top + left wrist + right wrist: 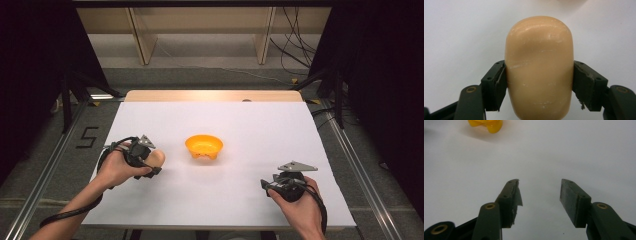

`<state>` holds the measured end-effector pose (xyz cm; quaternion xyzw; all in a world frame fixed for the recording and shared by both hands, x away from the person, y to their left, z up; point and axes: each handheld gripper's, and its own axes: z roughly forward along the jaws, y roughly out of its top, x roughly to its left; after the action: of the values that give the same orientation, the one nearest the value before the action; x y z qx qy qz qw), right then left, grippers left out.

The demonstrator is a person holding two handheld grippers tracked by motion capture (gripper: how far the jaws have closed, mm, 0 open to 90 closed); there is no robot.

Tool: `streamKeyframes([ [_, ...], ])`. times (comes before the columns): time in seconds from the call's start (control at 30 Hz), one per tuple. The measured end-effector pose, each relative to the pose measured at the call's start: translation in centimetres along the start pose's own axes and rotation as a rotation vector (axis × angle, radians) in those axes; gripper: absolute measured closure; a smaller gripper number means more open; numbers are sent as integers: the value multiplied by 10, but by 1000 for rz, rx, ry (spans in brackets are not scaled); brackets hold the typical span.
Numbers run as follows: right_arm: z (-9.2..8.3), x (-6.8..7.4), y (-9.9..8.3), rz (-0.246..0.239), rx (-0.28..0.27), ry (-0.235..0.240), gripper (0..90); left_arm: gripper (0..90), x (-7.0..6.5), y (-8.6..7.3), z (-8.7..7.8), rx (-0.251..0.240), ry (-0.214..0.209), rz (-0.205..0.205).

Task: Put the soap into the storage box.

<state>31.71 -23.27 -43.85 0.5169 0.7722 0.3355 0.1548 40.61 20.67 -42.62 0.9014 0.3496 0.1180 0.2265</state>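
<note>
A smooth tan, egg-shaped object point(539, 67) sits between the two black jaws of my left gripper point(539, 82), which press on both its sides. In the high view that tan object point(156, 158) pokes out of my left gripper point(150, 162) at the table's left, just left of an orange bowl point(204, 146) standing near the middle. My right gripper point(540, 195) is open with nothing between its jaws, low over bare white table. It shows at the front right point(267, 186). The orange bowl's foot point(486, 125) shows at the top left of the right gripper view.
The white tabletop point(250, 130) has a wooden strip along its far edge point(212, 95). Metal frame rails run along both sides of the table. Cables lie on the floor beyond the far right corner point(295, 50).
</note>
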Motion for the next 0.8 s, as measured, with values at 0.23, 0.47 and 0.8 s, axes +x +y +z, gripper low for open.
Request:
streamKeyframes([
  [0.23, 1, -1, -1, -4, 2, -4, 498, 323, 0, 5, 3, -27, 1, 14],
  [0.47, 1, -1, -1, -10, 1, -9, 498, 323, 0, 9, 4, -53, -15, 36],
  [0.8, 1, -1, -1, -5, 6, -10, 498, 323, 1, 13, 9, -91, -19, 86],
])
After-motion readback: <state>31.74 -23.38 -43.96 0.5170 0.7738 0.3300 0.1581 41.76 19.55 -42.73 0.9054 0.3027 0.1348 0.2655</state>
